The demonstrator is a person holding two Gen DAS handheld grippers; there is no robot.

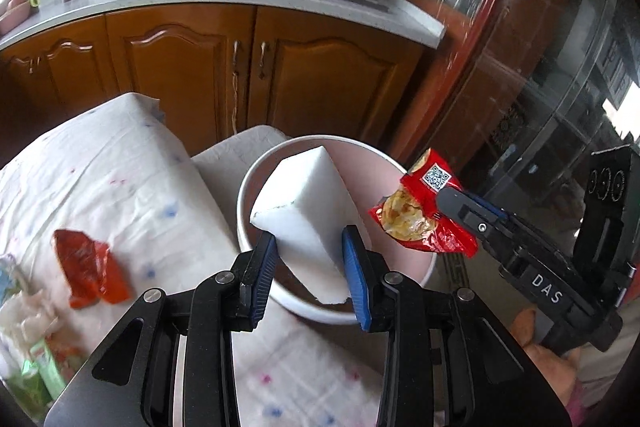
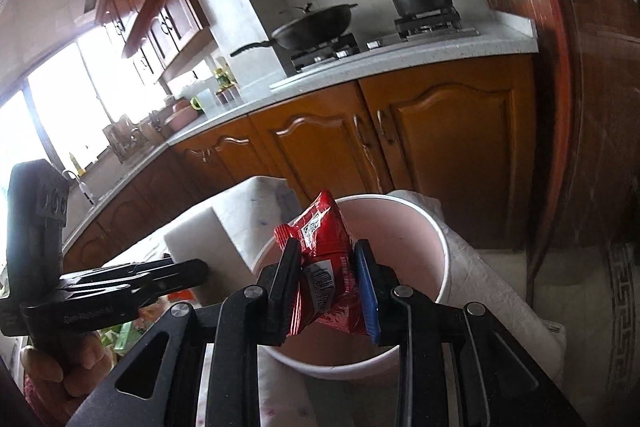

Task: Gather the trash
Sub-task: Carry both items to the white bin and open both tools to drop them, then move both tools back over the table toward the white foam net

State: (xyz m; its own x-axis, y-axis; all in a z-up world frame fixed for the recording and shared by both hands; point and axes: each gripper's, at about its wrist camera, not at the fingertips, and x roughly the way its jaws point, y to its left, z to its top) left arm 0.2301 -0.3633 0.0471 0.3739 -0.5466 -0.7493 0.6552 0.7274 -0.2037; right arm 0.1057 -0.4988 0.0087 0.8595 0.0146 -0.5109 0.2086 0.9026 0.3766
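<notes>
A pink-and-white bin stands beside the cloth-covered table. My left gripper is shut on a white foam block and holds it over the bin's mouth. My right gripper is shut on a red snack wrapper and holds it above the bin. In the left wrist view the right gripper holds the wrapper at the bin's right rim. In the right wrist view the left gripper and the foam block show at left.
An orange-red wrapper lies on the table. More packaging, white and green, lies at the table's near left. Wooden cabinets and a counter with a stove, wok and pot stand behind. A glass door frame is to the right.
</notes>
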